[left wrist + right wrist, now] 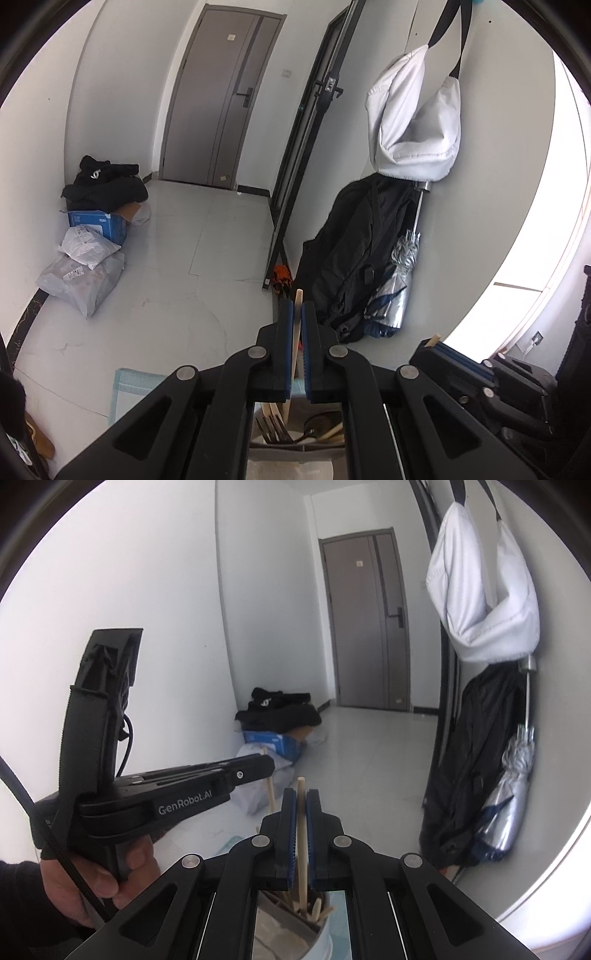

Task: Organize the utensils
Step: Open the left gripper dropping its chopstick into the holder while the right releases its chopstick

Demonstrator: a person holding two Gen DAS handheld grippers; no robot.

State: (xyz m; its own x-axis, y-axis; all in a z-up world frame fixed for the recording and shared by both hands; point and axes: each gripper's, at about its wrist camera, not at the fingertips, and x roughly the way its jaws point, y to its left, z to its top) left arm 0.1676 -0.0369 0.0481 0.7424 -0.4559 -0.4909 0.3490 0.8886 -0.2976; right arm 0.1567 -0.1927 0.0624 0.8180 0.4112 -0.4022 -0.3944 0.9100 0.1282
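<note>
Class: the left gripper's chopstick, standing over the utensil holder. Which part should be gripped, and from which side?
Grip the chopstick on its upper shaft, pads on opposite sides, coming from above, as the left gripper does: it is thin, near upright, lower end among utensils in the holder.

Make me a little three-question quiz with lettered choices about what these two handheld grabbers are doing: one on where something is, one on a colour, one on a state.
1. Where does the white bag sit?
A. on the floor
B. hanging on the wall
C. in the holder

2. What colour are the gripper pads?
A. blue
B. red
C. yellow

3. What is the left gripper doing?
A. wide open
B. shut on a fork
C. shut on a wooden chopstick

Answers:
1 B, black straps carry it above the dark jacket.
2 A, blue strips line both fingers.
3 C, the pale stick rises between its closed fingers, as with the right gripper.
</note>
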